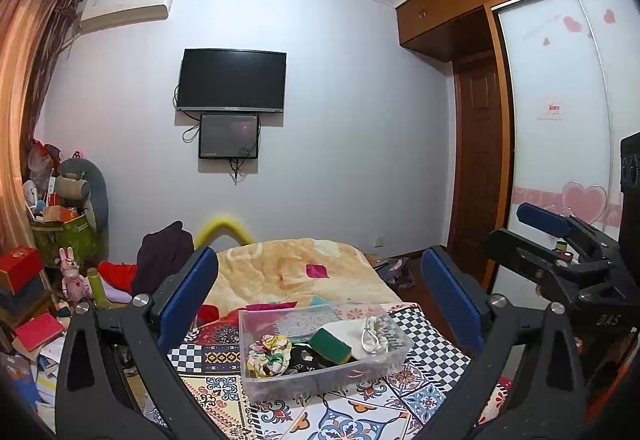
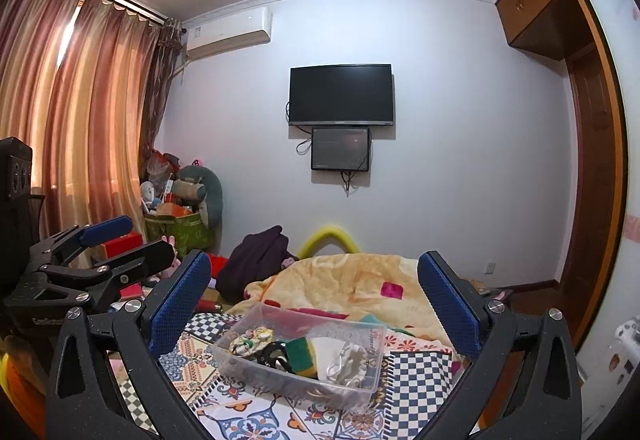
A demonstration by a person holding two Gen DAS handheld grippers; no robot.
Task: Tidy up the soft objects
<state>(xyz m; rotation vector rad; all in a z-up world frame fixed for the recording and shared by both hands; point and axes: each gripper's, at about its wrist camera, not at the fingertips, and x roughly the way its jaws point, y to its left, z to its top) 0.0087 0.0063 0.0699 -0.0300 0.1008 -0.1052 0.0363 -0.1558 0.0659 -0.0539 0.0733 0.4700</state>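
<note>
Here, the clear bin [image 1: 324,356] of soft items sits near, centred on the patterned cloth [image 1: 420,384]. Left gripper [image 1: 328,304] and right gripper [image 2: 316,300] gape, empty. The lettering on the gripper bodies is too blurred to read.

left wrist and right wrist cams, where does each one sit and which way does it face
Left wrist: on the left gripper, facing along its open blue fingers over the clear bin toward the TV; the right gripper shows at its right edge.
Right wrist: on the right gripper, same heading, fingers open; the left gripper shows at its left.
Shared: bin, patterned cloth, blanket, TV, each other's gripper.
</note>
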